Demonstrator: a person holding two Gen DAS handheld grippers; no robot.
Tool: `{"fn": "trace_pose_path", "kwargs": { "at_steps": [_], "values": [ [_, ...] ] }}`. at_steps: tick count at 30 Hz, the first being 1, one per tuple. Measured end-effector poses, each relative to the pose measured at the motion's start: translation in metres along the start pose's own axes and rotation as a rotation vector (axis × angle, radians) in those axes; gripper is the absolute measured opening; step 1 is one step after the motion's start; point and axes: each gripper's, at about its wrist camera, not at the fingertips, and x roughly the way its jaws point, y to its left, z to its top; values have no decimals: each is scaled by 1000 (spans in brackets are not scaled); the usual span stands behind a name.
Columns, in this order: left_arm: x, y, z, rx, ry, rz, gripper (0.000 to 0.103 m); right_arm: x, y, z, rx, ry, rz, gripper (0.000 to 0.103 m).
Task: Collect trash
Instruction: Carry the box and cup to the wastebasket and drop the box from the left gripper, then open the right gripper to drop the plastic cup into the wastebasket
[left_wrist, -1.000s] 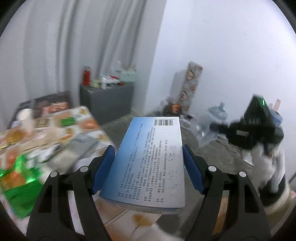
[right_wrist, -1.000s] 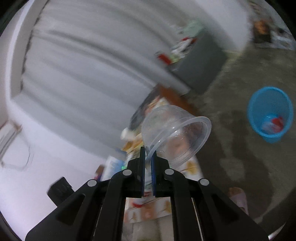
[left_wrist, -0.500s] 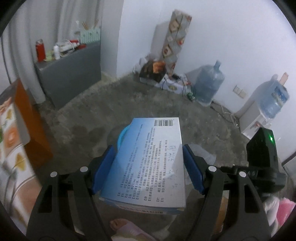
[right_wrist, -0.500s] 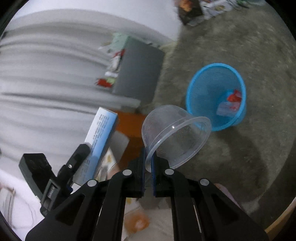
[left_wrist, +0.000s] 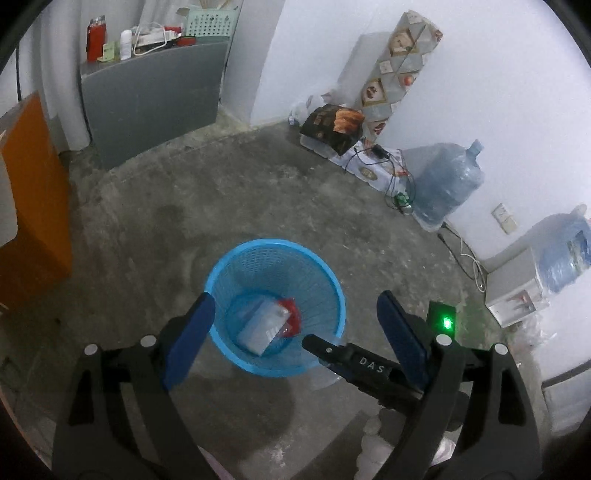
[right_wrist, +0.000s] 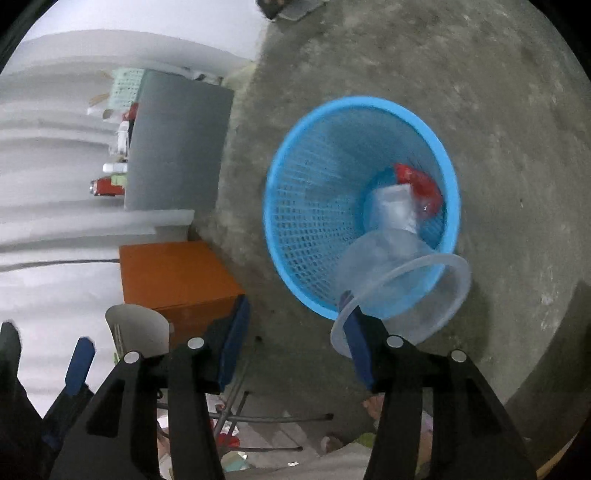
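Observation:
A blue mesh basket (left_wrist: 273, 242) stands on the concrete floor below both grippers. In it lie a blue-and-white box (left_wrist: 262, 328) and a red wrapper (left_wrist: 290, 314). My left gripper (left_wrist: 295, 326) hangs over the basket, its jaws opening wide with nothing between them. The right gripper (left_wrist: 351, 363) reaches in from the right, level with the basket's rim. In the right wrist view the basket (right_wrist: 306, 206) is just ahead, with the box (right_wrist: 393, 210) inside. The right gripper's (right_wrist: 295, 332) jaws are opening. A clear plastic cup (right_wrist: 402, 288) rests loose against the right fingertip (right_wrist: 356, 332), tipped over the rim.
An orange table side (left_wrist: 33, 206) stands at the left and a grey cabinet (left_wrist: 147, 92) with bottles behind it. Along the right wall are a patterned carton (left_wrist: 399, 66), boxes with cables (left_wrist: 369, 162), a water jug (left_wrist: 447, 188) and a dispenser (left_wrist: 517, 291).
Both hands came down over the basket. The left jaws spread and the blue box dropped into the basket. The right jaws parted from the clear cup's rim, and the cup tips away.

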Motion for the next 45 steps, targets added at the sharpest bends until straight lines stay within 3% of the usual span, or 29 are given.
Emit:
{"fn": "trace_pose_path", "kwargs": {
  "at_steps": [5, 10, 16, 22, 28, 33, 37, 41, 45],
  "values": [
    [-49, 9, -13, 5, -51, -30, 85, -30, -3, -33, -60, -66, 11, 50],
    [-123, 17, -28, 22, -142, -80, 85, -82, 8, -73, -182, -169, -10, 50],
    [-238, 34, -58, 35, -256, -144, 85, -141, 49, -116, -390, -266, -23, 50],
    [-327, 56, -110, 38, -383, -120, 85, -174, 102, -138, -584, -302, 79, 50],
    [-373, 96, -161, -67, -417, -106, 85, -149, 134, -100, -571, -193, 124, 51],
    [-394, 141, -198, -161, -436, -48, 85, -85, 160, -41, -520, -151, -33, 51],
    [-404, 171, -220, -217, -464, 17, 85, -25, 140, 7, -363, -127, -200, 51],
    [-415, 198, -234, -259, -479, 51, 85, -8, 113, -5, -334, -103, -170, 51],
    [-417, 215, -240, -250, -486, 88, 85, -16, 88, -46, -428, -74, -210, 51]
  ]
}}
